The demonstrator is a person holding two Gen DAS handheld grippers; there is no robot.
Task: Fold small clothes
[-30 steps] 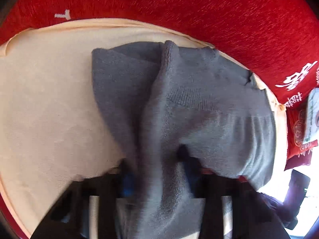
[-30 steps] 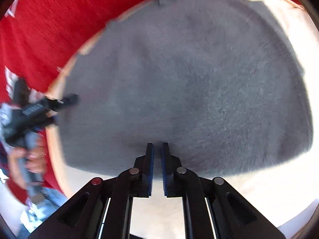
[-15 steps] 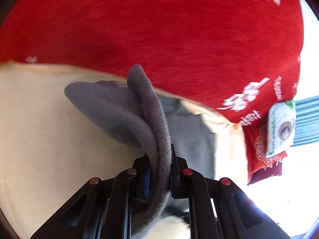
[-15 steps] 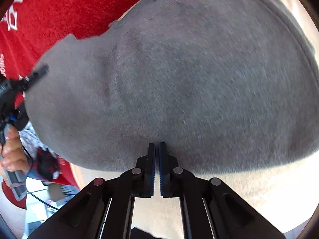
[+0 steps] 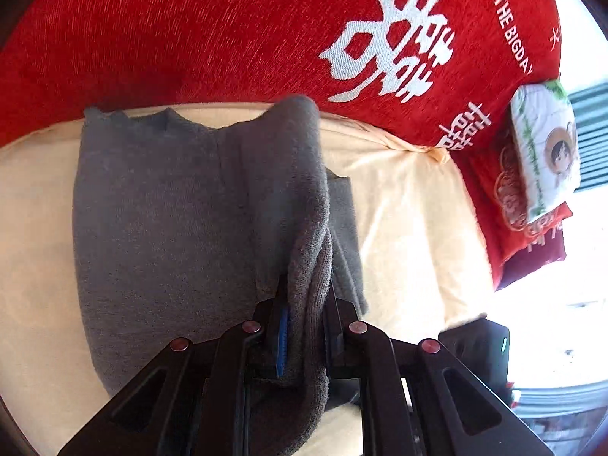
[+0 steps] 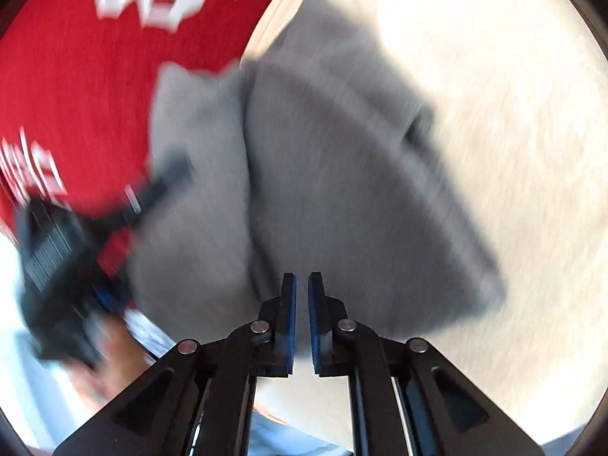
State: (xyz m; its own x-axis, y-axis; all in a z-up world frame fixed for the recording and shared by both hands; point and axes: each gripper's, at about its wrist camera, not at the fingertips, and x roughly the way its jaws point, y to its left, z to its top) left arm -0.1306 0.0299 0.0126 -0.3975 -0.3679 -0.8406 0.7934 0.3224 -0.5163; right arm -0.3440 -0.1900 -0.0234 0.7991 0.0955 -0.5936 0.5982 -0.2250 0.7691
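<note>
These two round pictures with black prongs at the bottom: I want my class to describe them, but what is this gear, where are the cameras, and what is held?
There is no robot. A person holds a hand-worked gripper in each hand, and each carries a wide-angle camera looking along its two fingers. In the left view, the left gripper is clamped on a fold of a grey garment, which lies on a cream cloth over a red blanket. In the blurred right view, the right gripper is opening with nothing between its fingers, just above the same garment.
</note>
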